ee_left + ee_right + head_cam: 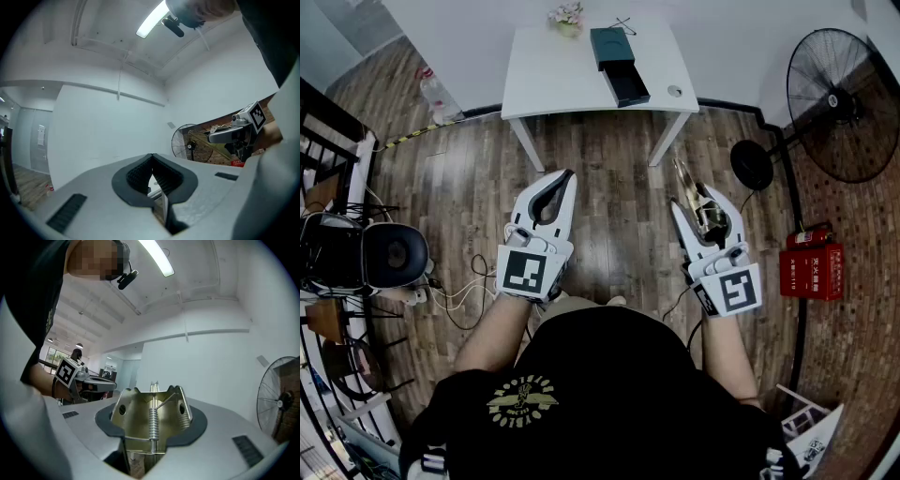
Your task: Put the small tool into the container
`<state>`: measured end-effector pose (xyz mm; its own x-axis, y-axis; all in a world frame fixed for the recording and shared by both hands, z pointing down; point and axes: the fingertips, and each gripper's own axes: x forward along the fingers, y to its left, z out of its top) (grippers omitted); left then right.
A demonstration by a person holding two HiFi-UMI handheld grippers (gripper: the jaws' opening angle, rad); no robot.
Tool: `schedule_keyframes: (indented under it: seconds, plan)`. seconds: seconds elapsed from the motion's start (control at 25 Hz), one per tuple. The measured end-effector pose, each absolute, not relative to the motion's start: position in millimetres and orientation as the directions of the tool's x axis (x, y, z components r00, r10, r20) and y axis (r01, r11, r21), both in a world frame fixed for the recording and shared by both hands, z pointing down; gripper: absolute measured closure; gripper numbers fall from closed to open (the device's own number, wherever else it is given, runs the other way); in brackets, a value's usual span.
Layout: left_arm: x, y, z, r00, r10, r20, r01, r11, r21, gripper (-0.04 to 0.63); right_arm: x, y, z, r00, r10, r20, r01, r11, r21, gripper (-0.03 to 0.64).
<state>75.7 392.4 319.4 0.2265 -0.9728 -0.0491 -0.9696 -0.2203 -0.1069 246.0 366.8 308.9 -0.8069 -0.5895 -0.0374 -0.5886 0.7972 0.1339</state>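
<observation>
While the small tool (152,420) sits pinched in my right gripper (701,220), well short of the container (619,64) on the far table (553,75), its springy metal could twist loose on the way. My left gripper (564,180) is pressed together, empty. Only the head view shows the container; the right gripper view shows the tool's spring.

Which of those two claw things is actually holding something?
The right gripper: a brass-coloured spring tool sits clamped between its jaws. The left gripper holds nothing.
</observation>
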Motion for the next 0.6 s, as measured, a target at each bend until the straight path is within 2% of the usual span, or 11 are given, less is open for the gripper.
schedule_keyframes:
  seconds: [0.24, 0.6]
  plan:
    - [104, 394, 326, 0.165, -0.986, -0.007, -0.981, -0.163, -0.107, 0.588, 282, 359, 312, -0.833, -0.551, -0.057, -0.554, 0.826, 0.108, 0.426]
    - [95, 411, 338, 0.117, -0.993, 0.014, -0.987, -0.117, -0.105, 0.588, 300, 344, 324, -0.824, -0.563, -0.063, -0.566, 0.823, 0.049, 0.426]
